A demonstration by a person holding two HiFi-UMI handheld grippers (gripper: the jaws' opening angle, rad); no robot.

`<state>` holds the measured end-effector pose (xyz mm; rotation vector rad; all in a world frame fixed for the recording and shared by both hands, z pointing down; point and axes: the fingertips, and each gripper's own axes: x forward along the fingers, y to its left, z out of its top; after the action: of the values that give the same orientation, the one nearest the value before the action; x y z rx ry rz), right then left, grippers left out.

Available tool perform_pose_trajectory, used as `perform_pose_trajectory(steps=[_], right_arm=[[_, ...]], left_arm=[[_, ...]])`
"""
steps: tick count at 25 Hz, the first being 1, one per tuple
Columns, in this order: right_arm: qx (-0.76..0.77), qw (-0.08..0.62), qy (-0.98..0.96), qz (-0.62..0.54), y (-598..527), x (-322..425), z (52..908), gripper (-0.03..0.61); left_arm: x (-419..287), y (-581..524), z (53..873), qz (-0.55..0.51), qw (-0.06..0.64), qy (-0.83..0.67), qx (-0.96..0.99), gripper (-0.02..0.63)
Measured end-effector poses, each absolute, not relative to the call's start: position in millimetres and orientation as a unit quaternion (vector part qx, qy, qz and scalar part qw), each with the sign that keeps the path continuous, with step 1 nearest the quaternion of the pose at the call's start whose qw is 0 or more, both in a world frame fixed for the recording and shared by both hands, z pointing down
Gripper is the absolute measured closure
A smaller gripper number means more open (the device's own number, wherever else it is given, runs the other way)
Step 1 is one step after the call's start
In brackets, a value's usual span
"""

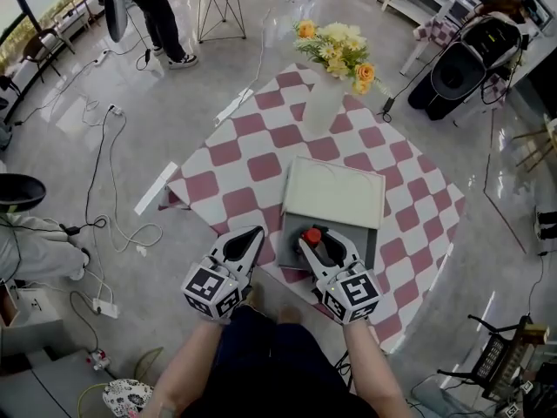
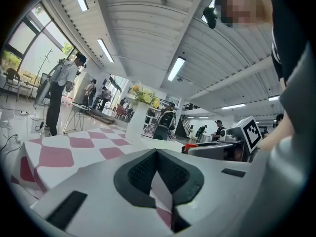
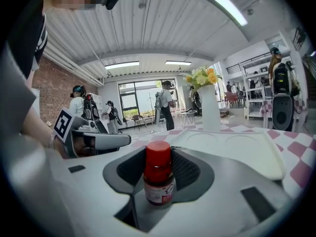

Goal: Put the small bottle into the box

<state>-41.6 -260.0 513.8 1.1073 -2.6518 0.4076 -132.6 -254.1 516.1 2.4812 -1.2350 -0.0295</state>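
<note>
Clasping small bottle (image 3: 159,174), right tool (image 1: 318,239), box (image 1: 371,244) partly hidden beneath

Surfaces: desk, claws, bottle
Cap of small bottle (image 3: 159,181) glossy red plastic, body dark and glassy, label paper. right claw (image 3: 159,152), left claw (image 2: 157,154): matt grey plastic shells, dark ribbed pads. desk (image 1: 235,159): checked cloth. box (image 1: 335,190): matt cream lid. floor (image 1: 183,103): glossy, reflective.
</note>
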Motion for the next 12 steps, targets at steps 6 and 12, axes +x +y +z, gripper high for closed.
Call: perform_pose_trajectory(steps=[6, 12], right_arm=[[0.371, 0.132, -0.909, 0.136, -265, -51, 521, 0.420], [0.367, 0.141, -0.910, 0.129, -268, -58, 527, 0.420]], left_arm=[[-141, -255, 523, -0.011, 0.194, -0.443, 0.875, 0.612], [-147, -254, 528, -0.013, 0.199, -0.447, 0.872, 0.612]])
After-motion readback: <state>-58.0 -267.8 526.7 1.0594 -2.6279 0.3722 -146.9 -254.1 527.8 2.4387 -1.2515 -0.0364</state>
